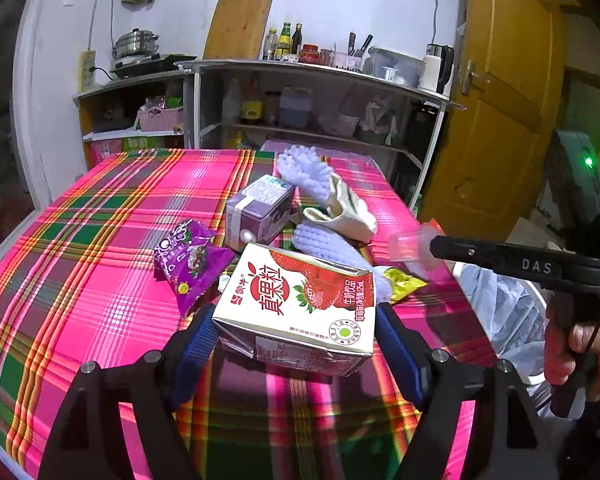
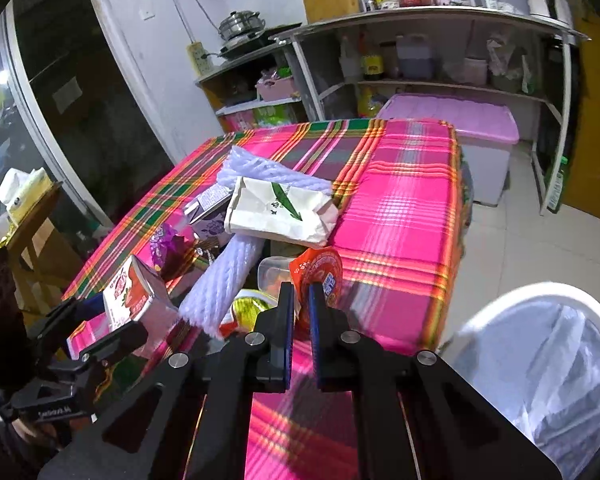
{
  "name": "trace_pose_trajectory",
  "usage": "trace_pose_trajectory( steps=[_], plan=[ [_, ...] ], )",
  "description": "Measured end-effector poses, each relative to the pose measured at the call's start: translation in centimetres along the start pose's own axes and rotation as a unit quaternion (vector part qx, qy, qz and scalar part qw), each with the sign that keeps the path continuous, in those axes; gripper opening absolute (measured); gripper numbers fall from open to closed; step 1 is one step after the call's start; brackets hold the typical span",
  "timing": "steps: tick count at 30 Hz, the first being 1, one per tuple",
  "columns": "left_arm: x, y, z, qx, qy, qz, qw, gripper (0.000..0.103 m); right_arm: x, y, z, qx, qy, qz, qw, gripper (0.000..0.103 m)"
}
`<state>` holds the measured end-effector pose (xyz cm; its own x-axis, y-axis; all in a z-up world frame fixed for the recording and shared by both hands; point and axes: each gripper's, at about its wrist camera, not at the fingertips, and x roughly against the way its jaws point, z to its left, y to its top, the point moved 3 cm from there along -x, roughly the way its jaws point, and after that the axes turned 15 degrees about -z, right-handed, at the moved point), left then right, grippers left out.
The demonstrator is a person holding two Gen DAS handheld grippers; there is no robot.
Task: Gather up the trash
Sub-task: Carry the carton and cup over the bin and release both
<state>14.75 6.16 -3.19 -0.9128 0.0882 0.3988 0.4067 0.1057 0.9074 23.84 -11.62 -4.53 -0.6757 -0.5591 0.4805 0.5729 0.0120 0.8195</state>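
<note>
My left gripper [image 1: 296, 340] clamps the strawberry milk carton [image 1: 300, 304] at lower centre, lifted clear of the plaid tablecloth [image 1: 100, 264]; my right gripper [image 2: 300, 300] is pinched tight on the jelly cup's orange lid [image 2: 320, 272] near the table's right edge; the lined bin [image 2: 548, 360] gapes lower right, open floor beyond.

Bright, even indoor light saturates the plaid tablecloth [image 1: 100, 240], with strong fisheye bending and dark vignetted corners (slight softness throughout).
</note>
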Motion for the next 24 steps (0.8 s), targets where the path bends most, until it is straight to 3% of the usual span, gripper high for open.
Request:
trace_pose_trajectory(
  steps=[9, 24],
  plan=[
    [1.4, 0.8, -3.7, -0.015, -0.029, -0.01, 0.9994, 0.078, 5.6, -0.6, -1.5, -0.016, -0.023, -0.028, 0.999, 0.008],
    [0.5, 0.1, -13.4, -0.053, -0.127, 0.012, 0.9904, 0.078, 12.9, -3.5, -7.5, -0.063, -0.093, -0.047, 0.993, 0.008]
  ],
)
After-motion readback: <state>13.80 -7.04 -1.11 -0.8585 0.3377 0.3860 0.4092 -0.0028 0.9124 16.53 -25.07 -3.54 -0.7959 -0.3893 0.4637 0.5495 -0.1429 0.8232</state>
